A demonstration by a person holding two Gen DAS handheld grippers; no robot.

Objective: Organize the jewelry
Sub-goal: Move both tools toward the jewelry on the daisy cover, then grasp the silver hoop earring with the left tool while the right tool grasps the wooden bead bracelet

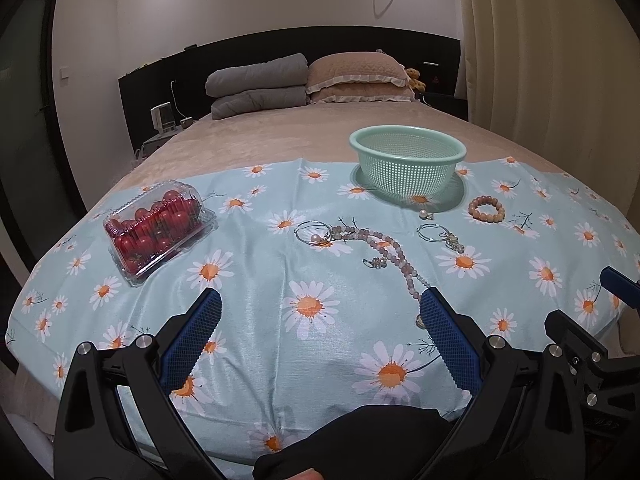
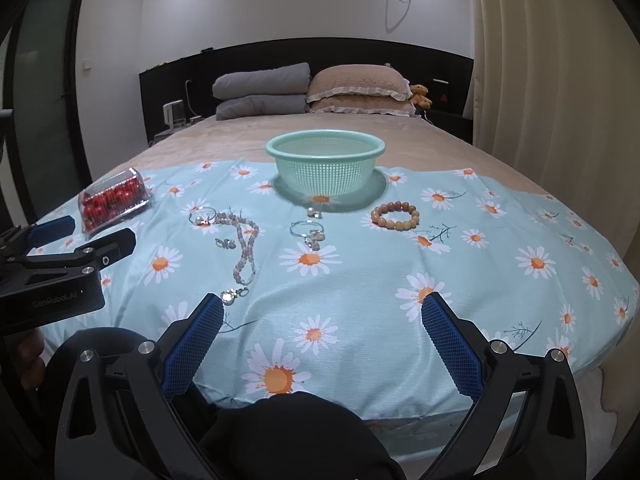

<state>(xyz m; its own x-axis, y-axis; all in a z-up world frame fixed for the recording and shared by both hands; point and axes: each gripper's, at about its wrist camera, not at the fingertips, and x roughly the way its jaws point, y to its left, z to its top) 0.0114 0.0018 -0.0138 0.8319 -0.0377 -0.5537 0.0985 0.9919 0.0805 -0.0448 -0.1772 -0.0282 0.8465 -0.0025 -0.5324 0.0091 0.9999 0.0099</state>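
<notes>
A mint green basket stands at the far side of a daisy cloth. In front of it lie a tan bead bracelet, a long pale bead necklace, thin hoop rings and small pearl pieces. A small silver charm lies by my right gripper's left finger. My left gripper is open and empty above the cloth's near part. My right gripper is open and empty too.
A clear box of red cherry tomatoes sits at the left of the daisy cloth. Pillows and folded grey bedding lie at the headboard. A curtain hangs at the right.
</notes>
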